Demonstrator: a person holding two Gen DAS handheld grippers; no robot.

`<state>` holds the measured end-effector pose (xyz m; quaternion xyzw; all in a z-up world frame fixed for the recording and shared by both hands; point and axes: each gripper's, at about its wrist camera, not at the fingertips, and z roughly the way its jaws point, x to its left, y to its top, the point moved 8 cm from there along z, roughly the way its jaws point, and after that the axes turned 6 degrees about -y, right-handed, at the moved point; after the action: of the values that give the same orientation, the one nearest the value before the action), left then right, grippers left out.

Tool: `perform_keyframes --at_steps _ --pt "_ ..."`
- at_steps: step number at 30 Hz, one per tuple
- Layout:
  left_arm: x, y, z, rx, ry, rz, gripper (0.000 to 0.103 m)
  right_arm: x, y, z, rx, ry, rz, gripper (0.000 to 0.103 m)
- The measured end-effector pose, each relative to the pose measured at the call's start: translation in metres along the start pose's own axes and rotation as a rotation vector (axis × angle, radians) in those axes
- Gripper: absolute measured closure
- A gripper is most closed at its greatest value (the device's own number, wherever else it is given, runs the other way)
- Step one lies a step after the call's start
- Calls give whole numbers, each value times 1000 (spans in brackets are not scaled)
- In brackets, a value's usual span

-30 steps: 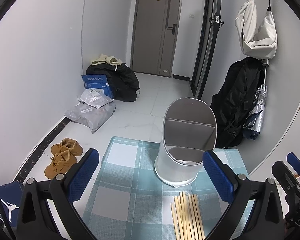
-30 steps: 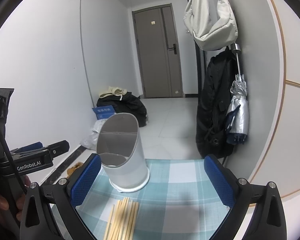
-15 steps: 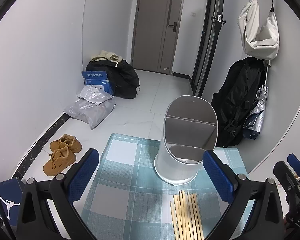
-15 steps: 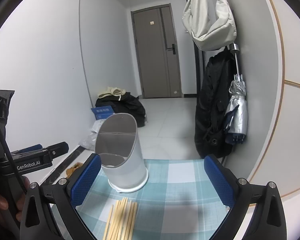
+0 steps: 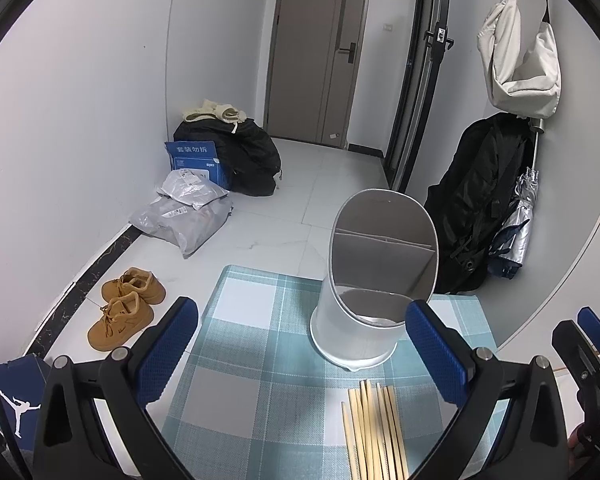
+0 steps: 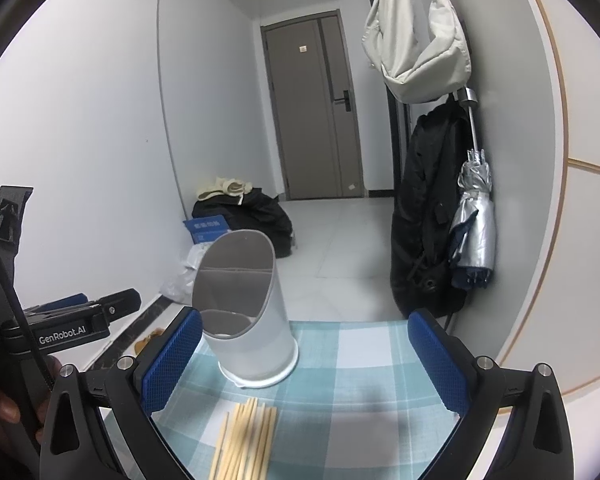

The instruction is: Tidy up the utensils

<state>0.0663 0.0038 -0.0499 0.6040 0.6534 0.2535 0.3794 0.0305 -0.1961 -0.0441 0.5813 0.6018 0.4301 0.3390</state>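
Chopsticks (image 5: 374,428) bundled just before holder (image 5: 374,280); left tongs (image 5: 300,356), right tongs (image 6: 306,360) wide open, empty.

The left gripper (image 5: 302,354) has its fingers (image 5: 168,354) spread wide, holding nothing. The right gripper (image 6: 306,358) is equally wide and empty, level beside it

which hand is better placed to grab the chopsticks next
Probably right. The chopsticks lie between the open right tongs, slightly left of centre. In the left view they sit near the left tongs' right finger. Both are empty.
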Motion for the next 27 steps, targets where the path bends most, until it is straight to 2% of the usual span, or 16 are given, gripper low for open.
perform_keyframes --at_steps 6,15,20,22,23,25,27 --pt "0 -1 1 9 -4 -7 1 0 0 -1 -7 7 8 0" --pt "3 0 2 2 -5 -23 1 0 -9 8 41 13 14 0" --pt "8 1 3 5 2 -39 1 8 -27 24 145 71 19 4" --pt "14 0 6 22 36 -37 1 12 -42 37 224 80 -6 10" --pt "17 -2 9 41 45 -46 1 14 -50 44 266 81 -23 18" --pt "26 -9 21 110 44 -85 1 19 -71 60 371 82 -56 26" --pt "32 -19 33 190 13 -119 1 24 -89 71 460 110 -78 47"
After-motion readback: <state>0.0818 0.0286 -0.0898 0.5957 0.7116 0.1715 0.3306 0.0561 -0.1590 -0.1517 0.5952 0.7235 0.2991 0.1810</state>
